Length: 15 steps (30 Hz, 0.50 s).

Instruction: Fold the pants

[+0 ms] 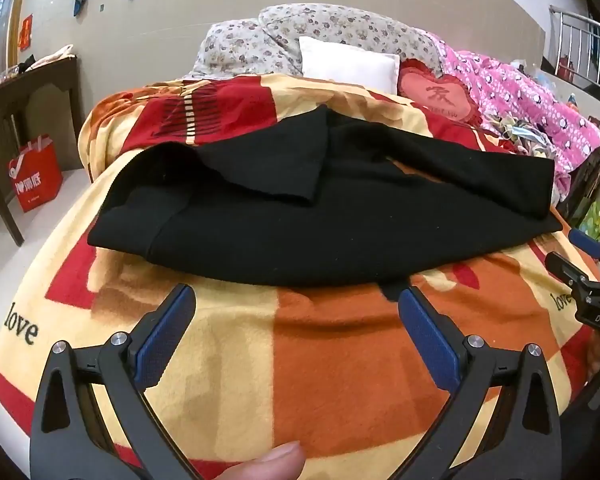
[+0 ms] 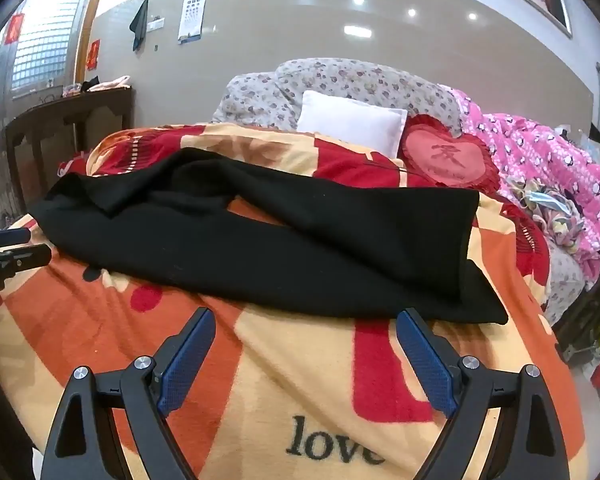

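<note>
Black pants [image 1: 300,216] lie across a red, orange and yellow blanket [image 1: 300,360] on a bed, waist end at the left, legs running right, a flap of cloth folded over near the waist. My left gripper [image 1: 296,296] is open and empty, its jaws just short of the pants' near edge. My right gripper [image 2: 306,318] is open and empty, just in front of the near hem of the pants [image 2: 260,248]. The right gripper also shows at the right edge of the left wrist view [image 1: 580,264]; the left gripper shows at the left edge of the right wrist view [image 2: 8,250].
At the bed's head lie a floral quilt [image 1: 320,36], a white pillow [image 1: 348,62], a red heart cushion [image 1: 436,96] and a pink quilt [image 1: 532,108]. A dark wooden table [image 1: 24,92] and a red bag [image 1: 34,172] stand at the left.
</note>
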### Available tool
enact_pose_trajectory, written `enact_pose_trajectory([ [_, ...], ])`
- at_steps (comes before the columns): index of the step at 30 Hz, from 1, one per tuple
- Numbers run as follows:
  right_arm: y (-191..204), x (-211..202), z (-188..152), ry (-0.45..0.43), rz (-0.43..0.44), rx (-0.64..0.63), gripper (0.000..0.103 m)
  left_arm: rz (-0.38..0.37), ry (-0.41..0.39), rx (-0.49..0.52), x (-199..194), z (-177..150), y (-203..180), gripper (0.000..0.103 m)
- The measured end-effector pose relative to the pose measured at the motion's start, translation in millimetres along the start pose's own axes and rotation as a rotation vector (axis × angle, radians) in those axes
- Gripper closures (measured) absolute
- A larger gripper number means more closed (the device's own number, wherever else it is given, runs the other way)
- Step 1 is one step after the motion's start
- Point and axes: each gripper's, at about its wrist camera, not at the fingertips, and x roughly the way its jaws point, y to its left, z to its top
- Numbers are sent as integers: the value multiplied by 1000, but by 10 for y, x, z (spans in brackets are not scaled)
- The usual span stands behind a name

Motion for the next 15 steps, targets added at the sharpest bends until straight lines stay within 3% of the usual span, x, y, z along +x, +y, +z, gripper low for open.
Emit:
enact_pose_trajectory([
  [3,98,-48,-24,0,-46,9,12,-4,1,-6,14,-4,22,1],
  [15,50,-28,-10,9,-41,27,12,-4,7,-15,40,-26,44,1],
])
